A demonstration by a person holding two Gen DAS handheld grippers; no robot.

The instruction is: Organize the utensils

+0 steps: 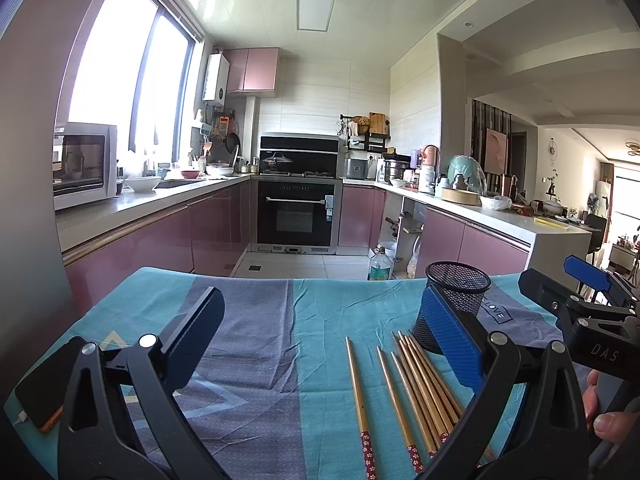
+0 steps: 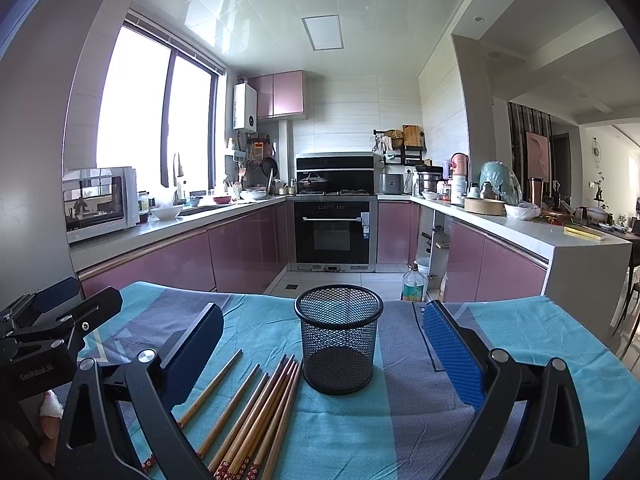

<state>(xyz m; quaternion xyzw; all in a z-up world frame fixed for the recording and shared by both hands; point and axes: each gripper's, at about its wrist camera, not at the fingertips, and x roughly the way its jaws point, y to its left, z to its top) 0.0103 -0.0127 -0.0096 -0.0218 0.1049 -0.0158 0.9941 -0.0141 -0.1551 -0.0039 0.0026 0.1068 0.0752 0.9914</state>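
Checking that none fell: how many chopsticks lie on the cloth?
7 chopsticks show: three fanned out leftward, four bunched, all flat on the cloth left of the mesh cup. Overlap may hide another.

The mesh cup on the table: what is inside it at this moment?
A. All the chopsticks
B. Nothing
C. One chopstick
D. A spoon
B: the mesh cup stands upright and empty, and the chopsticks all lie flat on the cloth beside it.
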